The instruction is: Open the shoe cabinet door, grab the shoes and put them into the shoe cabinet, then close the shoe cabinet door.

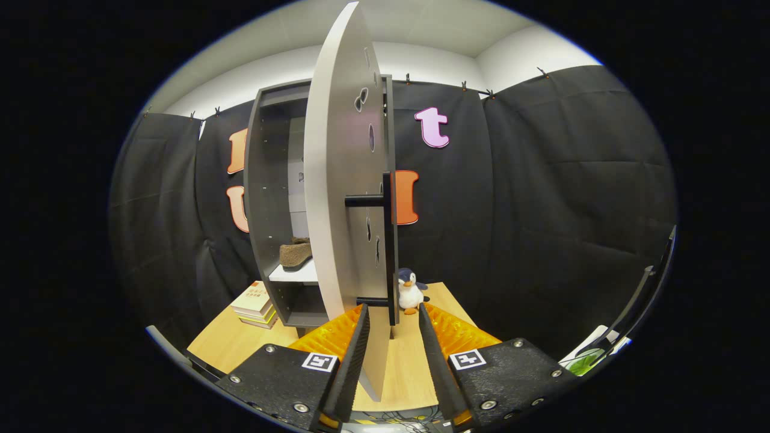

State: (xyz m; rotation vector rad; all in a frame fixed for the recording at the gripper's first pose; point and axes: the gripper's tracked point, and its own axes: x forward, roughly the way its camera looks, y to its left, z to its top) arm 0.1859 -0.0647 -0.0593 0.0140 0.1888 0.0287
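Observation:
The grey shoe cabinet (260, 180) stands on a wooden table (415, 367) with its door (340, 180) swung wide, edge-on to me. A black bar handle (390, 240) runs down the door's outer face. My gripper (392, 307) is open, and the door's lower edge and the foot of the handle lie between its fingers. The left finger (356, 343) is close to the panel, while a gap stays on the right finger's (432, 346) side. A brown shoe (296, 252) rests on the white shelf (295, 275) inside the cabinet.
A small penguin plush (411, 291) stands on the table just right of the door, beyond the right finger. A stack of books (255, 304) lies left of the cabinet's base. Black cloth walls close in behind and on both sides.

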